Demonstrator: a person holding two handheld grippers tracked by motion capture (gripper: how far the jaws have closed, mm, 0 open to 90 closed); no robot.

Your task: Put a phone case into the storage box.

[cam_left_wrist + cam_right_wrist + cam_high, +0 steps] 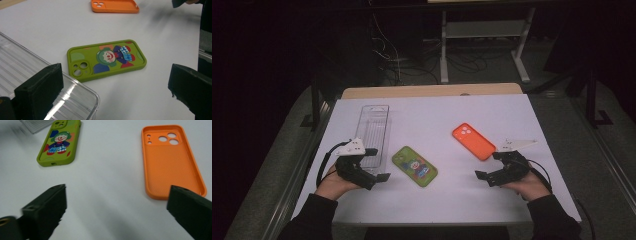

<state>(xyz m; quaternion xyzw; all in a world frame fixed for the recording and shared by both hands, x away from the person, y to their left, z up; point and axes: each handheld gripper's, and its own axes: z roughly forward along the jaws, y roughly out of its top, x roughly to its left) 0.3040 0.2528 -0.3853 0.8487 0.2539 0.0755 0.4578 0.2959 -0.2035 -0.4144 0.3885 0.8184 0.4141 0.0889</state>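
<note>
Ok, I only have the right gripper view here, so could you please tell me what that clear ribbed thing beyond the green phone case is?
Observer: It is a long clear plastic tray. It lies lengthwise away from the person, just left of the green phone case in the high view.
Operator: Thank you. And where is the left gripper in relation to it?
Observer: The left gripper is at the tray's near end. Its jaws are open with nothing between them, and it is aimed at the green case.
</note>
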